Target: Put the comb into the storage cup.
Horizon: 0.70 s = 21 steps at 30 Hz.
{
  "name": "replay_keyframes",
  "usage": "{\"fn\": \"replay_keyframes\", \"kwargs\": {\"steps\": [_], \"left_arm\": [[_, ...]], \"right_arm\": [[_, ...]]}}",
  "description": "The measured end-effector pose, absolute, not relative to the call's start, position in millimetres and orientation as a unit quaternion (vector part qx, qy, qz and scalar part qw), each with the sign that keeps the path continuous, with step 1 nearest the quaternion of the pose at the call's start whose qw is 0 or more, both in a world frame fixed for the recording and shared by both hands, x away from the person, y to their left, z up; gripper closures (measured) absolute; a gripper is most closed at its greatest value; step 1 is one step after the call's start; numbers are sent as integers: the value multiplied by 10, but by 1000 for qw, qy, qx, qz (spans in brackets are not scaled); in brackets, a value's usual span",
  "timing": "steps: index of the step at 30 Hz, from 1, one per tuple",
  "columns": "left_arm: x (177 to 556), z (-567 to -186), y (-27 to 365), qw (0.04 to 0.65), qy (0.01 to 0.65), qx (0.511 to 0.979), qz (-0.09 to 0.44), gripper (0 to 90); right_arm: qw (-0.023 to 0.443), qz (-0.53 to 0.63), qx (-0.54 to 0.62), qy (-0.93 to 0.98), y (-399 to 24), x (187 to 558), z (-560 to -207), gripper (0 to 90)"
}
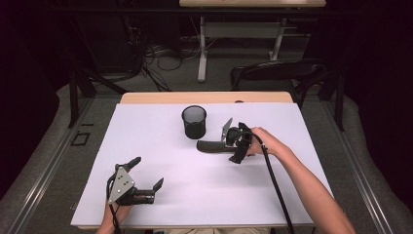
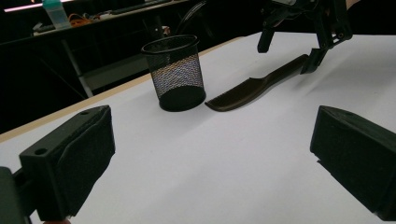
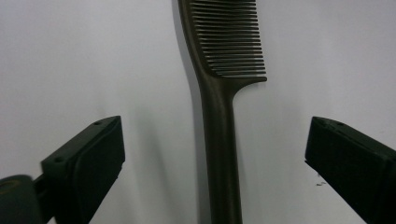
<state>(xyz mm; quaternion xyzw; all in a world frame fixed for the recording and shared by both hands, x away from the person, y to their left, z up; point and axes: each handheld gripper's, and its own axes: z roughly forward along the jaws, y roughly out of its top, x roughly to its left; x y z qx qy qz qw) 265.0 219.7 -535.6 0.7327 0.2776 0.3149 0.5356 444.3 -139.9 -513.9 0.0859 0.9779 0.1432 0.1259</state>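
- Dark comb (image 3: 219,116) lies flat on the white table (image 1: 160,146), toothed end just beside the black mesh cup (image 1: 194,122).
- Right gripper (image 3: 215,158) straddles the comb's handle, jaws wide; neither pad touches it, nothing gripped.
- Left gripper (image 1: 146,175) rests near the table's front edge, well apart from the comb, jaws spread and empty.

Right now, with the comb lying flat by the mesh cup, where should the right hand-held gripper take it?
Probably the comb's handle, from straight above, jaws across its width. It lies flat on the table between the open right hand-held gripper's jaws; the handle is narrow and smooth, the teeth end wider.
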Motion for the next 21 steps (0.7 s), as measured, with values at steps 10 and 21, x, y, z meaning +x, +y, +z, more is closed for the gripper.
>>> {"fn": "replay_keyframes", "kwargs": {"steps": [10, 21], "left_arm": [[2650, -5357, 2192, 536, 277, 733, 315, 1], [2649, -5358, 2180, 532, 272, 736, 318, 1]], "right_arm": [[138, 113, 72, 981, -1348, 4452, -5176, 380], [125, 96, 56, 986, -1278, 4520, -5189, 593]]}}
